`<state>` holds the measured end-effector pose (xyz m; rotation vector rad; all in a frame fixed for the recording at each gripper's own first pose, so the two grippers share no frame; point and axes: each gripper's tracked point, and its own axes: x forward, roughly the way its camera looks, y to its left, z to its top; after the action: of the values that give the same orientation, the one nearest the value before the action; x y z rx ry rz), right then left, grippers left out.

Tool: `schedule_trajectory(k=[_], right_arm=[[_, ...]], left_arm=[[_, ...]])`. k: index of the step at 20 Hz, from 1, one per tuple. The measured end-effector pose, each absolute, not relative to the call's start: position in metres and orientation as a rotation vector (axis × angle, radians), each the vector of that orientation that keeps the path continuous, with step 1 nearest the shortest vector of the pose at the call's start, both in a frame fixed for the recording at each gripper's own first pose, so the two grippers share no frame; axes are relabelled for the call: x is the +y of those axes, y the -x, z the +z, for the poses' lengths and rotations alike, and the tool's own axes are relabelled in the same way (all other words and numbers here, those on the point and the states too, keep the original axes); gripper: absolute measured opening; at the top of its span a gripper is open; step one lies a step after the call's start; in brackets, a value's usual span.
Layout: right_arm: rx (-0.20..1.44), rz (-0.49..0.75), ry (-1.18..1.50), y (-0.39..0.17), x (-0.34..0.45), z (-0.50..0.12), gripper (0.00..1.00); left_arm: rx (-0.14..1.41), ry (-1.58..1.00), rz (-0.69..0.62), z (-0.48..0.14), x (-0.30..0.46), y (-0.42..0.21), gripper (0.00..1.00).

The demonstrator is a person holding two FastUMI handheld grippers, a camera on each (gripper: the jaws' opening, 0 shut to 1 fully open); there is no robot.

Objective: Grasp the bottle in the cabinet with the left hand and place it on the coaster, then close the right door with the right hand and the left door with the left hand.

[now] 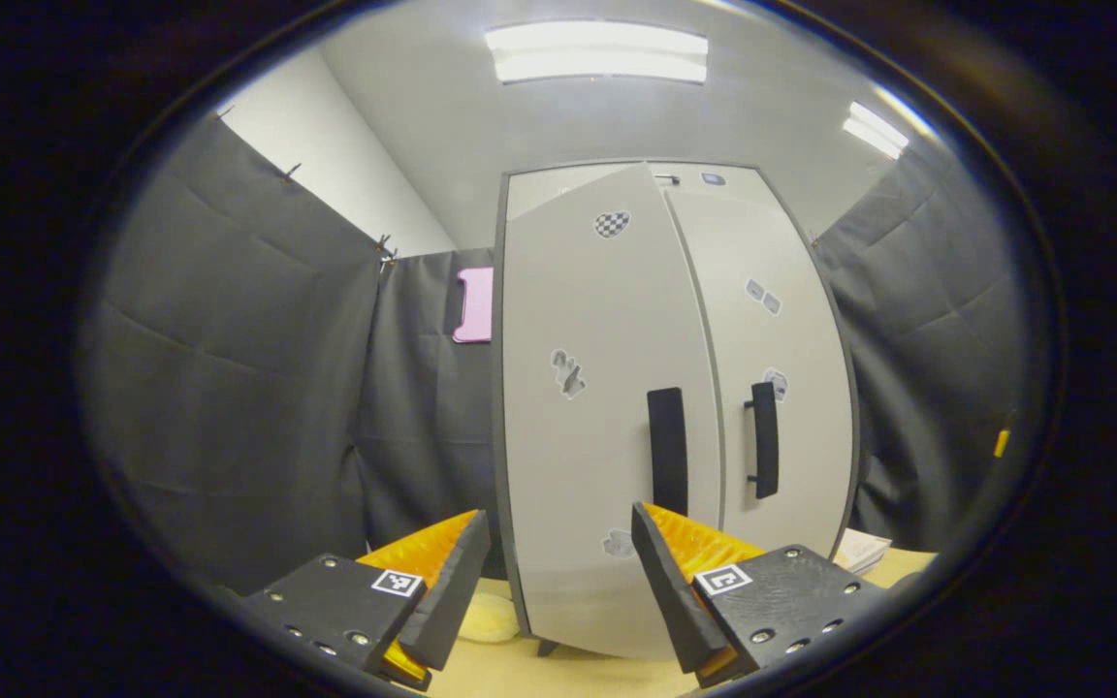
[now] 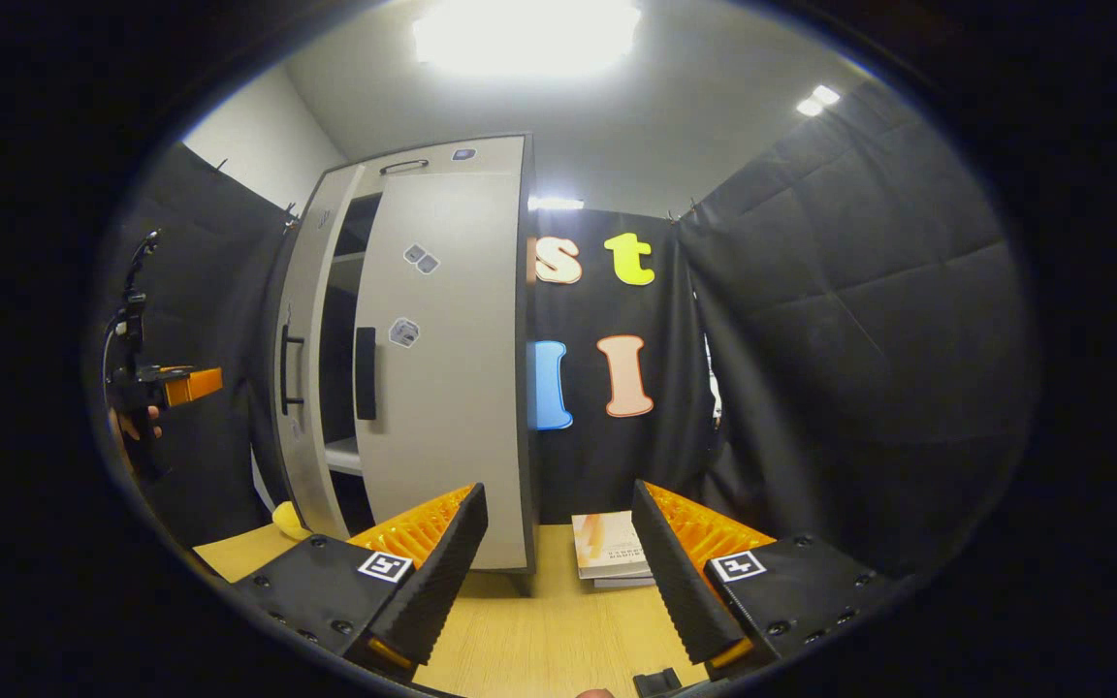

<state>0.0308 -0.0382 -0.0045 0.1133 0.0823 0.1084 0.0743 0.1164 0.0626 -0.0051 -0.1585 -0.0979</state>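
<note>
The left gripper point(image 1: 558, 582) has two wedge-shaped fingers with ribbed inner faces. Behind each finger sits a flat, dark, textured plate with small silver screws near its edges. Each plate carries a small white square marker with a black pattern, placed at the corner close to the finger.

The right gripper point(image 2: 558, 572) is built the same way: two ribbed wedge fingers, dark plates with screws, one square marker on each plate. Far to its left, the other gripper shows a thin dark cable rising above it.
</note>
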Motion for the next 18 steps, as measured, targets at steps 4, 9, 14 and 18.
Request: schedule_trajectory(k=[4, 9, 14, 18], right_arm=[[0.061, 0.129, -0.124, -0.019, -0.029, 0.006, 0.95], [0.052, 0.165, -0.165, 0.002, -0.006, 0.016, 0.95], [0.043, 0.174, -0.148, 0.027, 0.006, 0.017, 0.95], [0.052, 0.168, -0.151, 0.039, 0.013, 0.013, 0.95]], left_arm=[[-0.156, -0.002, -0.094, 0.058, 0.134, -0.044, 0.86], [-0.129, -0.01, -0.099, 0.047, 0.158, -0.01, 0.87], [-0.096, -0.005, -0.083, 0.029, 0.185, 0.022, 0.86], [-0.079, -0.024, -0.063, 0.018, 0.202, 0.041, 0.86]])
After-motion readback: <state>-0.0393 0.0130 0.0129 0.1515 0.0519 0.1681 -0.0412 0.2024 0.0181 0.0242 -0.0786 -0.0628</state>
